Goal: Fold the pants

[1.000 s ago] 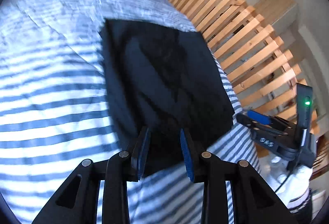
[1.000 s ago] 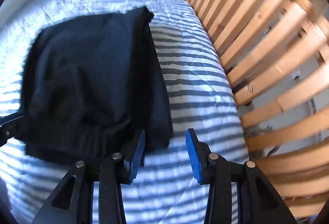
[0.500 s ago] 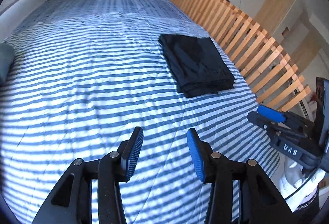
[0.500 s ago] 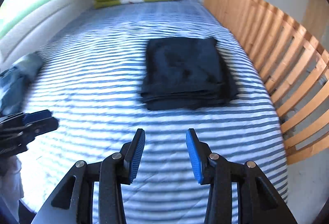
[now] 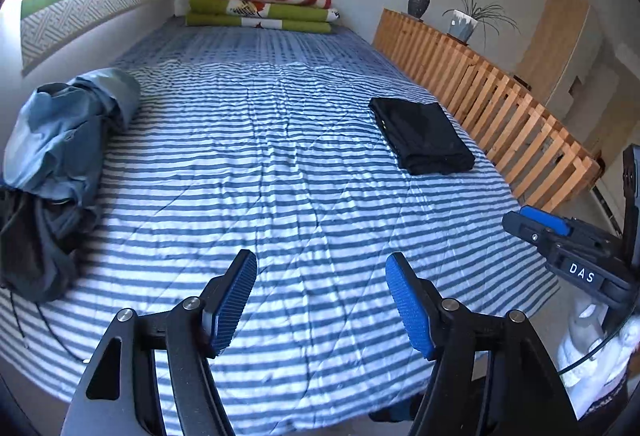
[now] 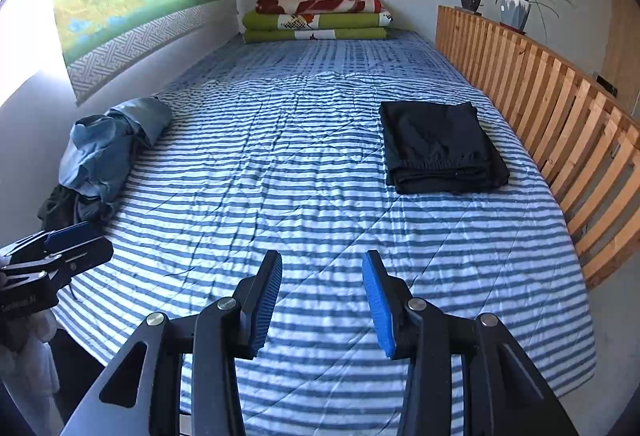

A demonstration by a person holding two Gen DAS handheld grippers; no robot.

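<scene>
Black pants [image 5: 422, 133] [image 6: 438, 147] lie folded in a neat rectangle on the right side of the striped bed [image 5: 280, 171] [image 6: 300, 171], close to the slatted wooden rail. My left gripper [image 5: 322, 302] hovers over the near end of the bed, far back from the pants; its jaws are opening and nothing is between them. My right gripper [image 6: 322, 302] is also held back over the near end, open and empty. Each gripper shows at the edge of the other's view: the right gripper [image 5: 560, 236] and the left gripper [image 6: 52, 252].
A crumpled heap of blue-grey and dark clothes [image 5: 60, 155] [image 6: 108, 151] lies at the bed's left edge by the wall. Folded green and red blankets [image 5: 264, 9] are stacked at the far end. A wooden slatted rail [image 5: 500, 107] [image 6: 560, 123] runs along the right, with plant pots [image 6: 514, 9].
Both grippers have pulled far back and up from the folded pants, which stay on the bed. The left jaws have spread wider; the right jaws look unchanged.
</scene>
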